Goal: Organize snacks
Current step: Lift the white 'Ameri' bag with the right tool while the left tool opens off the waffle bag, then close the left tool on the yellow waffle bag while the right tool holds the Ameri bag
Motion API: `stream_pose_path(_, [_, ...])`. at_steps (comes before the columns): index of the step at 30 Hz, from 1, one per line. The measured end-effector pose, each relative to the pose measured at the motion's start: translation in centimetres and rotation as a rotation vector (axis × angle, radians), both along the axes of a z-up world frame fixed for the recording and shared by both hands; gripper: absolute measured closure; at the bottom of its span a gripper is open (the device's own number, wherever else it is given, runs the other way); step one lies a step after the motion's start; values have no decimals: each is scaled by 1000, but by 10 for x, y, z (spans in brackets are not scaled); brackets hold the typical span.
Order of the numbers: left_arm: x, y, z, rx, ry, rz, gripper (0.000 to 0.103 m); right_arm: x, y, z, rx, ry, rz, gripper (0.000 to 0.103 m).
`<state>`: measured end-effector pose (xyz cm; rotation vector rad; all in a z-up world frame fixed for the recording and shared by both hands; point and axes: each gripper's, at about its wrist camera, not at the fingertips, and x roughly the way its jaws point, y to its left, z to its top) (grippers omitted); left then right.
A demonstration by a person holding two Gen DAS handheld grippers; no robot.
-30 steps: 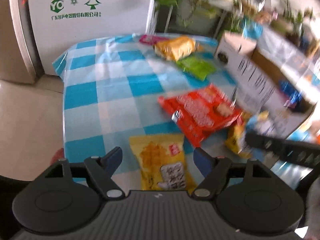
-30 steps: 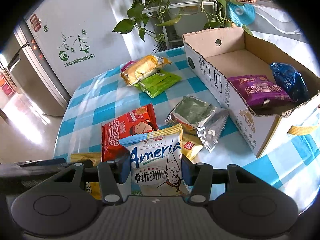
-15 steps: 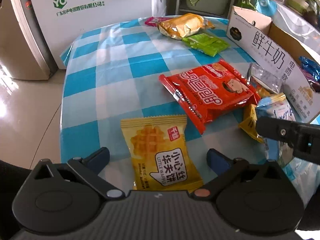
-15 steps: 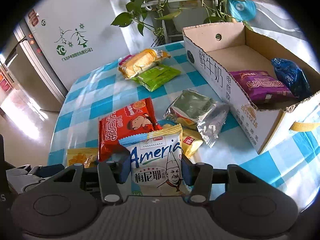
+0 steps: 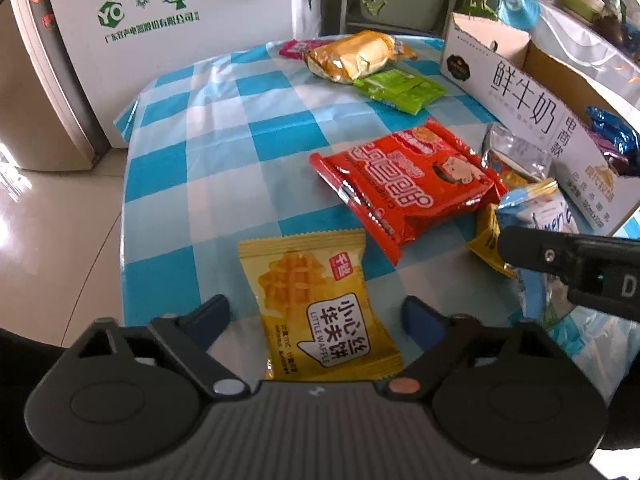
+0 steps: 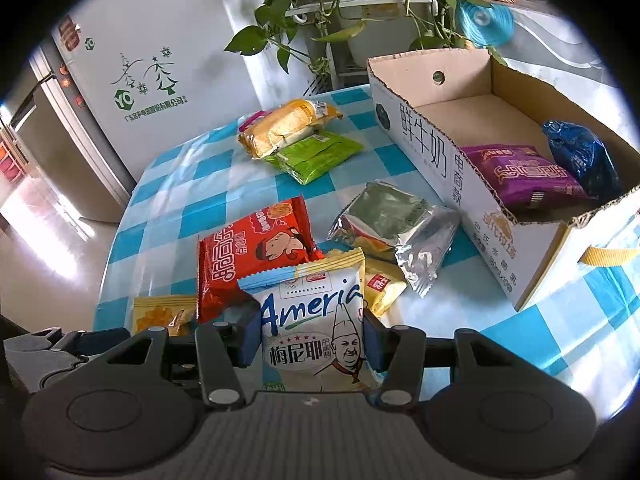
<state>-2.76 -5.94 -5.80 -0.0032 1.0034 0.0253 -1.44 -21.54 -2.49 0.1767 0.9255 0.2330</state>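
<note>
A yellow waffle pack [image 5: 304, 280] lies on the blue-checked tablecloth [image 5: 224, 128], near its front edge. My left gripper [image 5: 316, 308] straddles it. Its jaws are closing, with a gap still showing on each side of the pack. My right gripper [image 6: 310, 334] is shut on a white "Ameria" biscuit pack [image 6: 316, 304], held upright just above the table. That pack [image 5: 548, 212] also shows at the right of the left wrist view. The cardboard box [image 6: 440, 160] stands at the right with a purple pack [image 6: 520, 174] and a blue pack [image 6: 580, 156] inside.
Loose on the cloth are a red pack [image 6: 256, 248], a silver pack [image 6: 392, 224], a small yellow pack [image 6: 382, 284], a green pack [image 6: 316, 156] and a golden bread pack [image 6: 284, 128]. A white fridge [image 6: 160, 60] and potted plants [image 6: 304, 8] stand behind the table.
The left gripper's fingers spread wide around the waffle pack, then narrowed again. Its blurred view has steadied over the pack. The right gripper has kept still with the white pack.
</note>
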Motion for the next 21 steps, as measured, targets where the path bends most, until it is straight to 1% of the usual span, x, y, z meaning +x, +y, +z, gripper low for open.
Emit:
stream_pose_path(1, [0, 1, 2, -6, -9, -6, 34, 0, 0, 0, 0, 0, 0, 46])
stream_pose_path(3, [-1, 2, 5, -25, -18, -12, 44, 0, 1, 0, 2, -2, 2, 46])
stream_pose_path(6, [-3, 5, 7, -49, -27, -6, 51, 0, 2, 0, 0, -4, 4, 46])
stream_pose_path(10, [-6, 11, 9, -100, -24, 8, 52, -1, 2, 0, -1, -10, 9, 46])
stream_pose_path(16, [-17, 7, 24, -117, -86, -7, 52, -2, 3, 3, 11, -27, 26, 46])
stream_pose_path(21, [-22, 2, 32, -102, -130, -27, 52, -3, 4, 5, 16, -40, 28, 46])
